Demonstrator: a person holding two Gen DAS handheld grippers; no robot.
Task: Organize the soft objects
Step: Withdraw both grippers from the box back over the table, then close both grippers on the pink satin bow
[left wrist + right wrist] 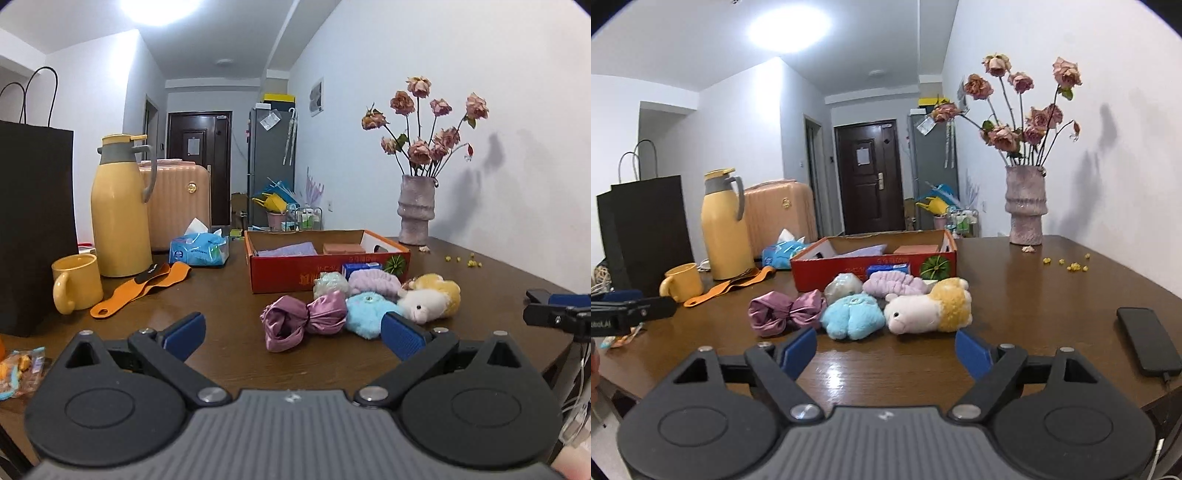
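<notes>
Where brown surface (1015, 295) meets red box (849, 271): satin scrunchie (783, 312), blue plush (851, 315), lamb plush (929, 306) clustered. Left gripper (291, 334), right gripper (886, 350): jaws apart, empty, short of cluster.

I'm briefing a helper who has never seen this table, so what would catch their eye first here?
Probably the cluster of soft things mid-table: a white and yellow plush lamb, a fluffy blue toy and a shiny purple satin bow lying just in front of the red cardboard box. Next, the vase of dried pink roses by the wall at the far right, and the yellow thermos at the left.
</notes>
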